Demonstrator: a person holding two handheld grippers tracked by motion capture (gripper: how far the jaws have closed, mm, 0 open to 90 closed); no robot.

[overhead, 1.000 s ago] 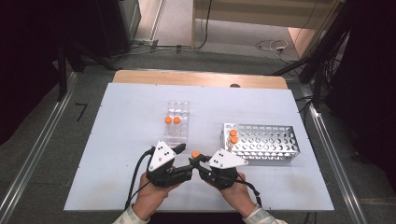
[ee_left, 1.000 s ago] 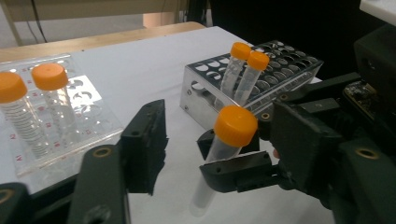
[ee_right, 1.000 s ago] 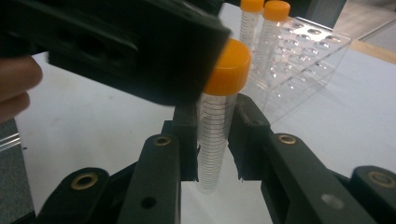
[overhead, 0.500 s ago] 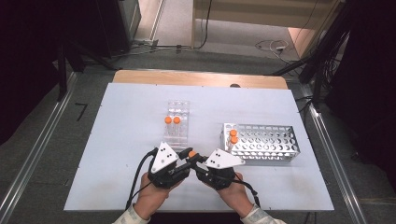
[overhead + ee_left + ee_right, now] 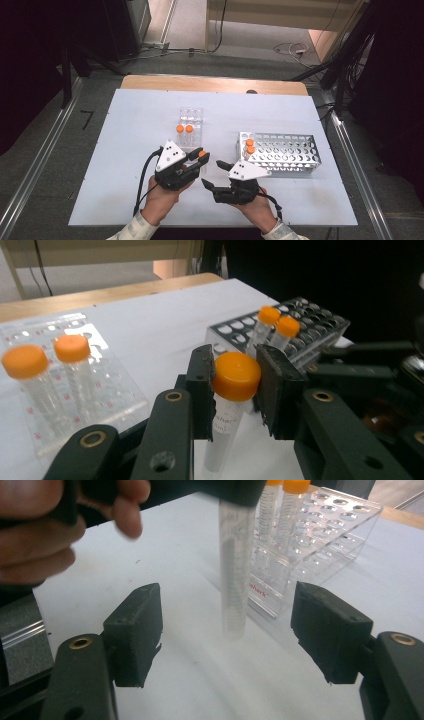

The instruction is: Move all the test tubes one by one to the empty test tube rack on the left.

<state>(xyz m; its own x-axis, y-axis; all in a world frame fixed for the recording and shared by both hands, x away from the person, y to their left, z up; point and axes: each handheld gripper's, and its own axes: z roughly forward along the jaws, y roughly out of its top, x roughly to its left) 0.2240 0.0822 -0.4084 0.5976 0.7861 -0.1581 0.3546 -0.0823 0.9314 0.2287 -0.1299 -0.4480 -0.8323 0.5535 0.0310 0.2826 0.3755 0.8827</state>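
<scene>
My left gripper [image 5: 199, 159] is shut on a clear tube with an orange cap [image 5: 202, 154], near the table's front middle. In the left gripper view the jaws of the left gripper [image 5: 235, 390] clamp the tube [image 5: 227, 425] just under its cap [image 5: 236, 376], and the tube hangs upright. My right gripper [image 5: 212, 174] stands open just to the right of it. In the right gripper view the tube [image 5: 236, 570] hangs ahead of the wide-open right gripper [image 5: 230, 630], with neither jaw touching it.
A clear plastic rack [image 5: 191, 116] behind the grippers holds two orange-capped tubes [image 5: 184, 128]. A metal rack [image 5: 285, 150] at the right holds two more [image 5: 250, 146] at its left end. The rest of the white table [image 5: 125, 130] is bare.
The two grippers came close together around the tube, then the right gripper drew back to the right with its jaws open. The tube stays in the left gripper.
</scene>
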